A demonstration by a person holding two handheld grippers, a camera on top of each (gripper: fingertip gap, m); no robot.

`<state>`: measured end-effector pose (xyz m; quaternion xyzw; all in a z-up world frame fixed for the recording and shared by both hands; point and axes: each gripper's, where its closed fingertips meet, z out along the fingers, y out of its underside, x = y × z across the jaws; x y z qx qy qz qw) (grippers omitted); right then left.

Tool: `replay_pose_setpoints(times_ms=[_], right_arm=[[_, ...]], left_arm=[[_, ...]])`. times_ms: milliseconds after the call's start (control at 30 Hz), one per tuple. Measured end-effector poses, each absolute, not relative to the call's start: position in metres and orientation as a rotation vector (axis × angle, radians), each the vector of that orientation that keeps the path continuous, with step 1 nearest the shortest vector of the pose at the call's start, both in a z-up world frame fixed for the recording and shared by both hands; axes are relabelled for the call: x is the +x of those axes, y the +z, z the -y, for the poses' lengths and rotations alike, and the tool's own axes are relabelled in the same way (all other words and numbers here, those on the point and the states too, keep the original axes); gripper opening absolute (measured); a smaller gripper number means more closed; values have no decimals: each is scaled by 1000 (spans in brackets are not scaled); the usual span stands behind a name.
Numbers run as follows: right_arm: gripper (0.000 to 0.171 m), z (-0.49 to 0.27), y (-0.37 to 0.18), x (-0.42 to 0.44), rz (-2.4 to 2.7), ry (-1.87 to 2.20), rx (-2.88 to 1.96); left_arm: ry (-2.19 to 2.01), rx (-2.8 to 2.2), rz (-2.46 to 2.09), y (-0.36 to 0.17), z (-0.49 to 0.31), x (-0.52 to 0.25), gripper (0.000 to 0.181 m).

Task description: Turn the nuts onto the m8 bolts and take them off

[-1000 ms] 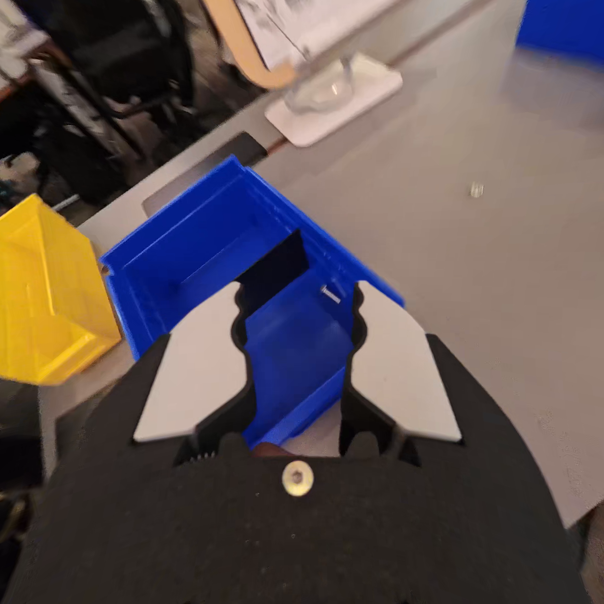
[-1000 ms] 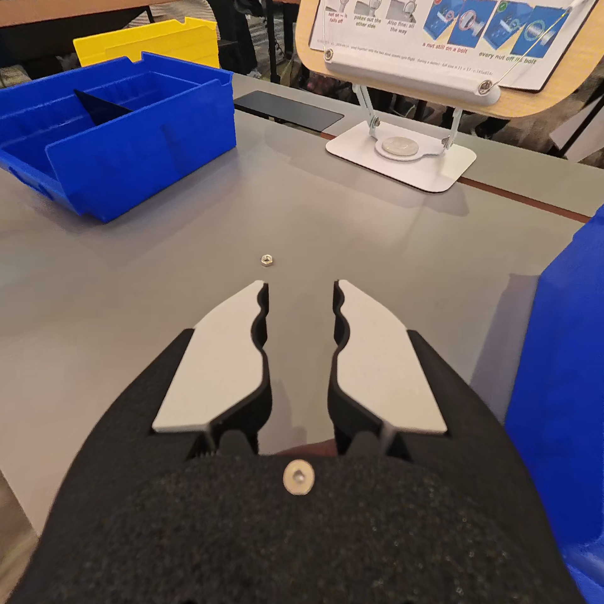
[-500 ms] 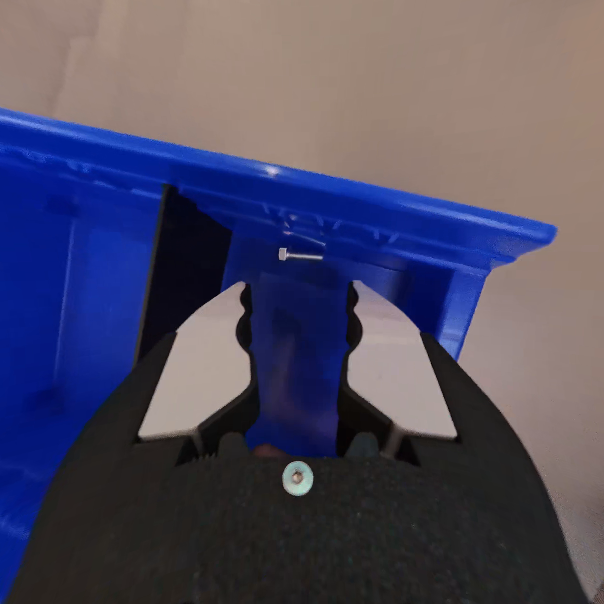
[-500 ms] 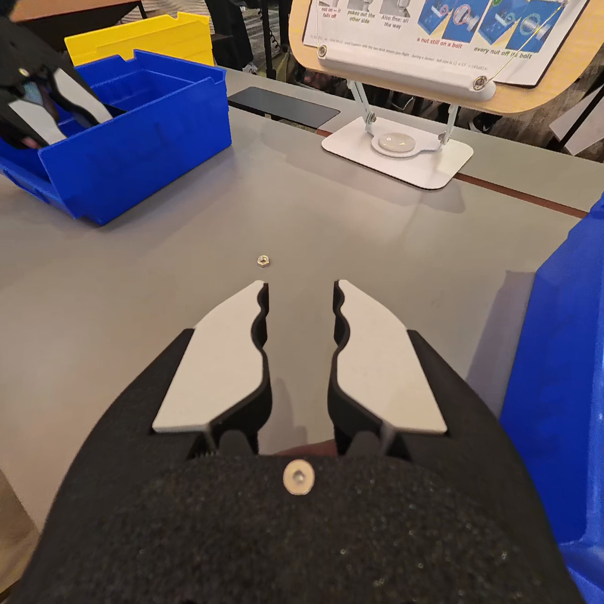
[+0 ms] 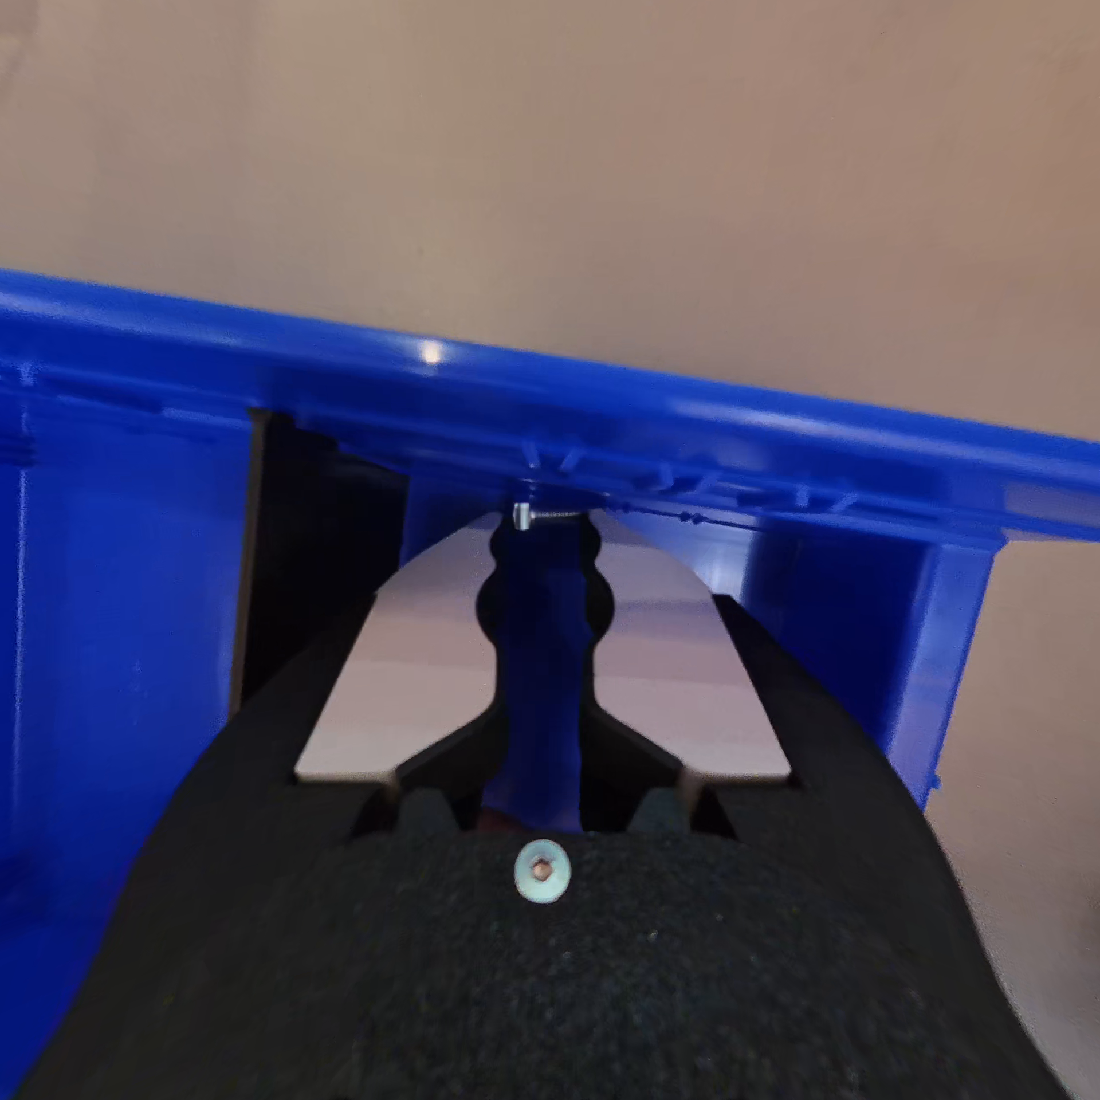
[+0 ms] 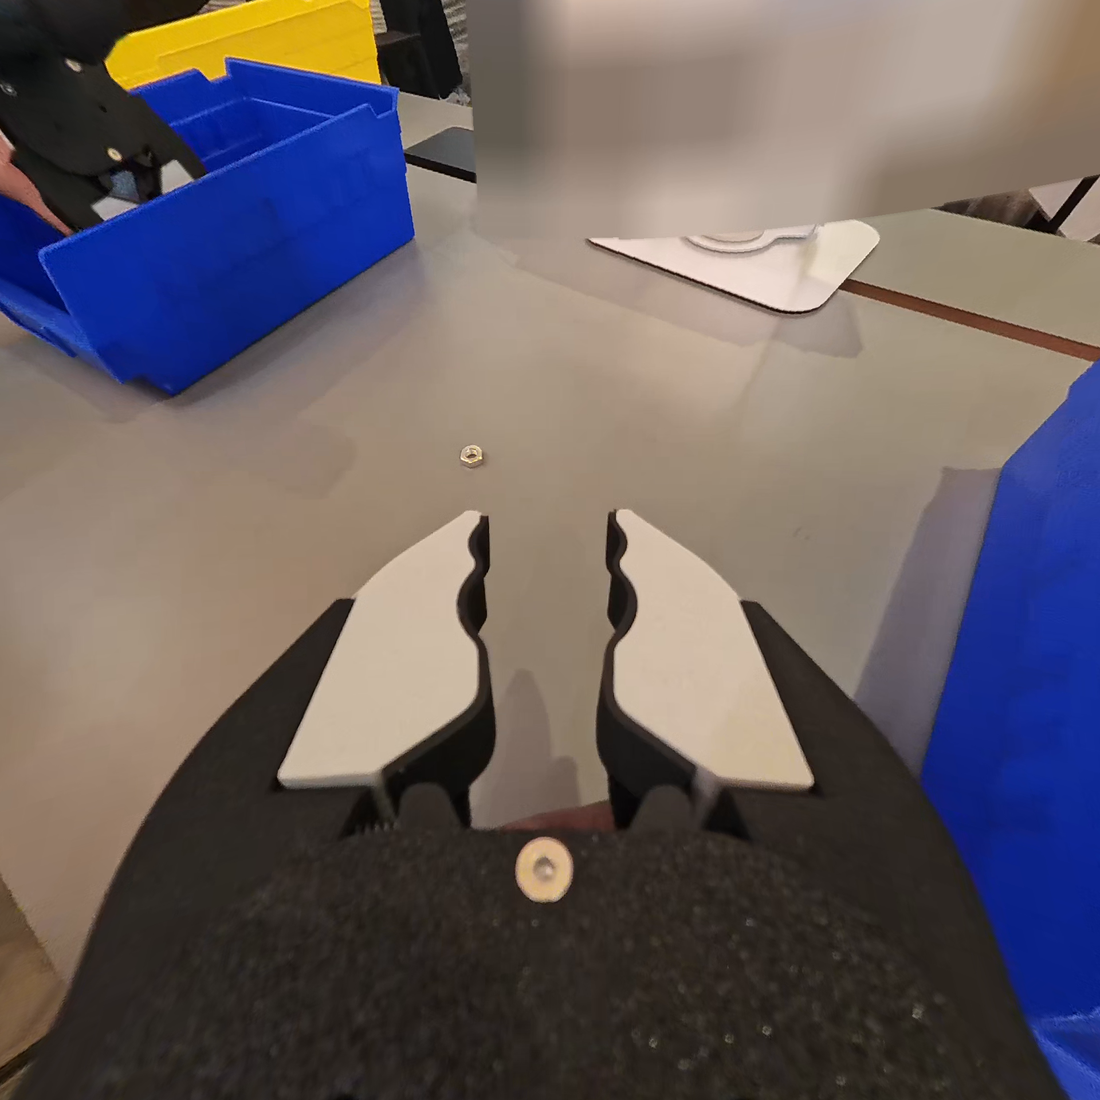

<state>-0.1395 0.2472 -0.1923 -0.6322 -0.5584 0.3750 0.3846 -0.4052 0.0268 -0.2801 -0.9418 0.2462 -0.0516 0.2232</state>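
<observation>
Bolt (image 5: 538, 515), small and silver, lies on its side at the foot of the far inner wall of the blue bin (image 5: 595, 405), its head to the left, just past the tips of the left gripper (image 5: 543, 524). That gripper reaches down into the bin with its jaws drawn to a narrow gap, and whether its tips touch the bolt cannot be told. A black divider (image 5: 309, 536) stands in the bin left of the bolt. Over on the grey table (image 6: 238, 565), a single nut (image 6: 473, 457) lies flat, well apart from the bin and just ahead of the right gripper (image 6: 547, 524), which hovers with its jaws parted and nothing between them. Behind the blue bin sits a yellow bin (image 6: 250, 41), a white stand base (image 6: 774, 268) rests farther back, and a second blue bin (image 6: 1036, 655) is at the right edge.
</observation>
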Motion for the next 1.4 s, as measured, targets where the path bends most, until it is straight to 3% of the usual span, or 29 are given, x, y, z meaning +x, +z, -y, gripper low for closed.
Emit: replay_pose_setpoints(times_ms=[133, 367, 567, 800, 1133, 1400], right_arm=[[37, -248, -190, -139, 1418, 960, -1607], [37, -244, -187, -139, 1424, 968, -1596], [37, -239, -179, -139, 1423, 982, -1574], [36, -231, -160, -133, 1417, 981, -1522], [36, -221, -154, -132, 1436, 986, -1489], [35, -224, -143, -126, 1418, 979, -1464]], left_arm=[[-130, -2600, -663, -281, -27, -406, 22], [-59, -2624, -602, -279, -17, -413, 6], [41, -2622, -538, -277, -12, -420, 6], [296, -2415, -307, -221, -9, -424, 6], [420, -1970, -33, -131, 17, -322, 5], [233, -1893, 159, -178, 5, -244, 5]])
